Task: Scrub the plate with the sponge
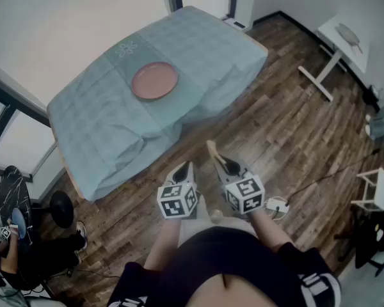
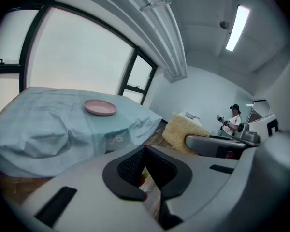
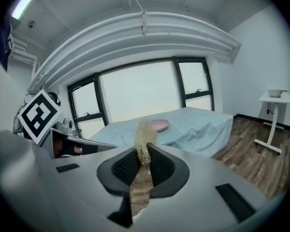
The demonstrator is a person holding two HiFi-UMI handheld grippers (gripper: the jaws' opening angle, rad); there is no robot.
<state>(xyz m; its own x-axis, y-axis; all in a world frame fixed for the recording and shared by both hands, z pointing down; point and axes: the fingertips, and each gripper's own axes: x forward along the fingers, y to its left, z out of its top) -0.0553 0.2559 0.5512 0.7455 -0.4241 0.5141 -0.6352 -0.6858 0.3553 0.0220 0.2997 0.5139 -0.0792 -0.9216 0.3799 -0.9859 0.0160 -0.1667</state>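
Pink plate point(image 1: 155, 80) on the far table point(image 1: 102, 126), well apart from both grippers, right gripper point(image 1: 221, 163) clamped on the sponge point(image 3: 145, 138), left gripper point(image 1: 183, 170) just beside, jaws together, empty, over the floor point(image 1: 288, 139).

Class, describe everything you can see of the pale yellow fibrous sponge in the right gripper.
The pale yellow fibrous sponge looks coarse, with fuzzy, frayed edges. It is pinched thin between the shut jaws of the right gripper, its free end poking past them. In the left gripper view it is a broad flat slab. Only the jaws touch it; it is held in the air, away from the round pink plate.
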